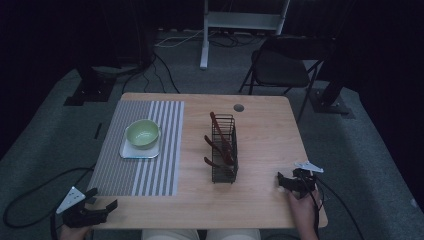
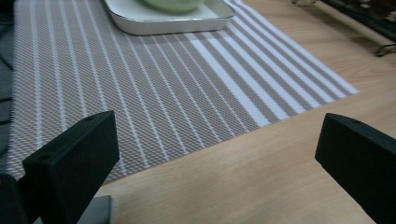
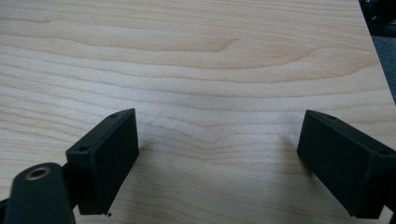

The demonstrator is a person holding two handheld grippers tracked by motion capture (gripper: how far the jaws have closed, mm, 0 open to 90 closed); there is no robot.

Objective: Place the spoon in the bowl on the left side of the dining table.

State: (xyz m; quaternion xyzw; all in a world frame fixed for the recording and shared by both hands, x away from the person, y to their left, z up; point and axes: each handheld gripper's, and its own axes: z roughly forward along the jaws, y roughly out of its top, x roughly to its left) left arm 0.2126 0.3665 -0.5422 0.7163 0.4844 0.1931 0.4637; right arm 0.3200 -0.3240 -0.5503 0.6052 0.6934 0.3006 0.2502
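I had both grippers resting at the near edge of the pale wooden table [image 1: 260, 125]. My left gripper [image 1: 102, 200] sat at the near left corner, just off the striped grey-and-white woven placemat [image 1: 135, 165]; its jaws stood spread wide with nothing between them, and in the left gripper view they framed the mat's near corner [image 2: 140, 93] and bare wood. My right gripper [image 1: 281, 181] lay on the near right part of the table, held in a hand [image 1: 302, 205] that came up from the bottom edge; its jaws were likewise released, and the right gripper view showed plain wood grain [image 3: 210, 70] between them.

Nearest the left gripper, though well apart from it, the light green round bowl [image 1: 143, 133] sat on a small white square tray [image 1: 131, 152] on the placemat. The tray's rim [image 2: 154, 23] crossed the top of the left gripper view with the bowl's underside above it. Near the middle of the table stood a black wire rack [image 1: 224, 150] holding several dark reddish-brown utensils [image 1: 219, 135]; I could not tell what kind they were.

A round grey cable hole [image 1: 238, 107] marked the far edge of the table. Beyond it stood a black folding chair [image 1: 282, 65] and a white metal stand [image 1: 240, 25].

I could read no writing, label or brand on anything.
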